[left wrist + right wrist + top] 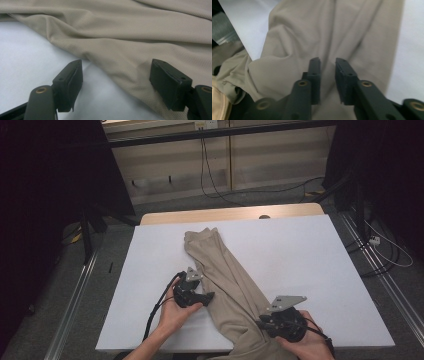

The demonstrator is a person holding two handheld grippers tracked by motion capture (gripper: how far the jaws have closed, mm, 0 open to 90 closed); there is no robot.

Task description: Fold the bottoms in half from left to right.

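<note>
A beige garment (225,270) lies in a long, wrinkled strip diagonally across the white table (310,270), and its near end hangs over the front edge. My left gripper (207,296) rests at the garment's left edge. In the left gripper view the left gripper (116,75) stands wide open, with the edge of the cloth (130,42) lying between the jaws and untouched by the pads. My right gripper (261,322) is over the garment near the front edge. In the right gripper view the right gripper (327,65) shows a narrow gap between its jaws, above the cloth (332,30), with nothing pinched.
A wooden tabletop strip (230,214) shows behind the white cover. Cables (210,180) run over the floor behind the table and at the right (385,245). Metal rails flank the table on both sides. Bare white surface lies to the right of the garment.
</note>
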